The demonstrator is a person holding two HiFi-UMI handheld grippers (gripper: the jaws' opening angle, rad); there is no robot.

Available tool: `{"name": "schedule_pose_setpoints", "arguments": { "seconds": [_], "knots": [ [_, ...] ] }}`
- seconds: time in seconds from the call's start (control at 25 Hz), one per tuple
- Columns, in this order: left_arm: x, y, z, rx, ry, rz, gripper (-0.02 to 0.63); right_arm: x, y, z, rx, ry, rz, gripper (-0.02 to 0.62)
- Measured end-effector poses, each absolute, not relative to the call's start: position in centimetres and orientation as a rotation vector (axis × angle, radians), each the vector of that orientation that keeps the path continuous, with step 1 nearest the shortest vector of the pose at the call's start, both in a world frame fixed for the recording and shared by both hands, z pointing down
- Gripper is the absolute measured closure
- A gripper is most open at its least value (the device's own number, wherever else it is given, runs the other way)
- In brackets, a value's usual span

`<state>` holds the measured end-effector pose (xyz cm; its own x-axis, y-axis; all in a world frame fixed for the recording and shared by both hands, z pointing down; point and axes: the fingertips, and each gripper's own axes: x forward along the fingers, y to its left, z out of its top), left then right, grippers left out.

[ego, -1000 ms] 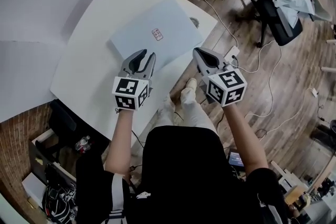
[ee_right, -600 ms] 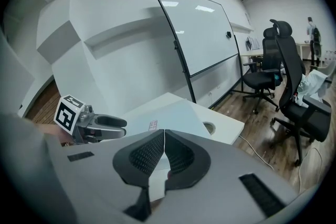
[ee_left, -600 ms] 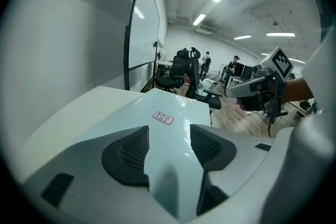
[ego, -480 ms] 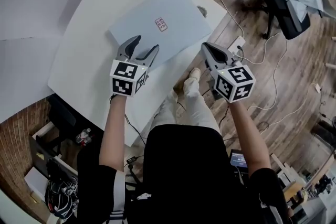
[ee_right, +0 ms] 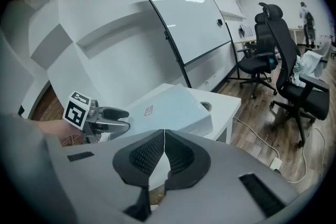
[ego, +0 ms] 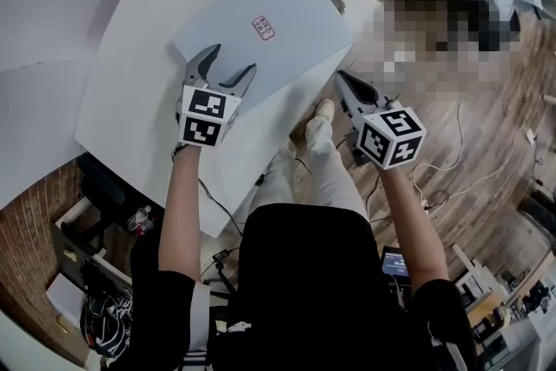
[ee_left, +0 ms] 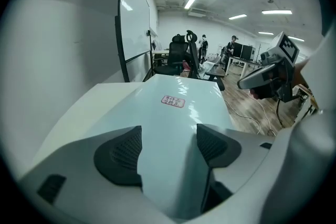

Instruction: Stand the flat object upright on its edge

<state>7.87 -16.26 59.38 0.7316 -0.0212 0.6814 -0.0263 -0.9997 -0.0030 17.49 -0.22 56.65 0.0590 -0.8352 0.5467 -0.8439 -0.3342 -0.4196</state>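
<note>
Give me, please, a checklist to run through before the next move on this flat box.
1. The flat box lies flat on the table, sticker up: ok.
2. The left gripper is over the box's near edge, its jaws open and just been opening, nothing gripped between them: ok.
3. The right gripper is ready at the box: not ok; its jaws are shut, empty, off the table's side.
4. Bare table beside the box for standing it: ok.
5. Box's weight and stiffness: cannot tell.
</note>
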Motion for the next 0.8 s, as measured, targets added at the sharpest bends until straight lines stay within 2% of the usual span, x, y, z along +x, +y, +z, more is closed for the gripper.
{"name": "schedule_pose_setpoints", "arguments": {
  "seconds": [0.8],
  "knots": [
    [8.1, -14.4, 60.1, 2.894, -0.025, 1.175, 0.288, 18.5, 2.9, 58.8, 2.316, -1.797, 1.333, 0.553]
  ]
}}
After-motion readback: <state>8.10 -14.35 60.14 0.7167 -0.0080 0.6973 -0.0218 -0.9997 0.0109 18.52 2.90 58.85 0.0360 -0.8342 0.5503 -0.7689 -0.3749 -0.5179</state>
